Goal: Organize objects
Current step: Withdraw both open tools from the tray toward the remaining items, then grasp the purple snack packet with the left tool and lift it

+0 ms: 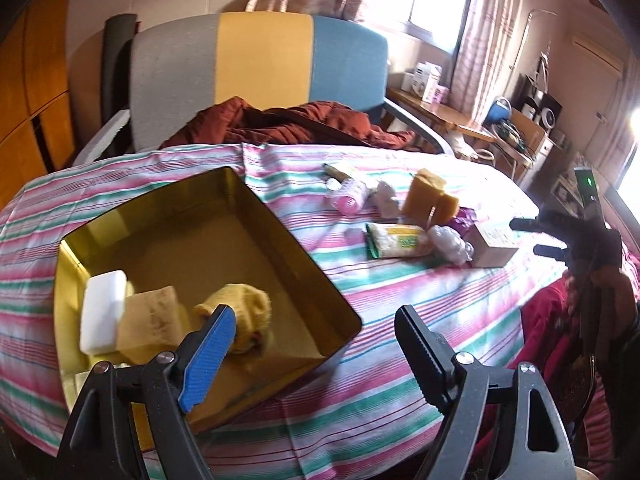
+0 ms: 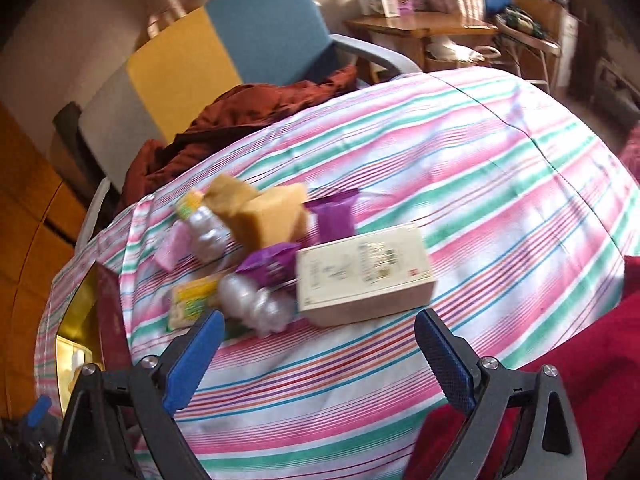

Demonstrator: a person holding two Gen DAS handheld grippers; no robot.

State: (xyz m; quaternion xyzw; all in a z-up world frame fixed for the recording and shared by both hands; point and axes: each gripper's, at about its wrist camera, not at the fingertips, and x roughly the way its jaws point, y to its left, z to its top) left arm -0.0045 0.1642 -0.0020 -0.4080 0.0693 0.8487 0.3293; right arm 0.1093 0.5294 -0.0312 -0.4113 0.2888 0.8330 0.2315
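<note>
Gold tin (image 1: pixel 316 276) near left edge of striped cloth (image 1: pixel 400 360) – sponge (image 1: pixel 150 320), white bar (image 1: pixel 102 312) inside. Cream box (image 2: pixel 366 274) mid-cloth (clutter beside it). Left gripper (image 1: pixel 316 344), right gripper (image 2: pixel 318 354) – both gaping, nothing between fingers.

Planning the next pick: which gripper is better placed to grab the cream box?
Right. The right gripper is open, empty and aimed straight at the cream box just beyond its fingers. The left gripper hangs by the gold tin, with the box farther away.
</note>
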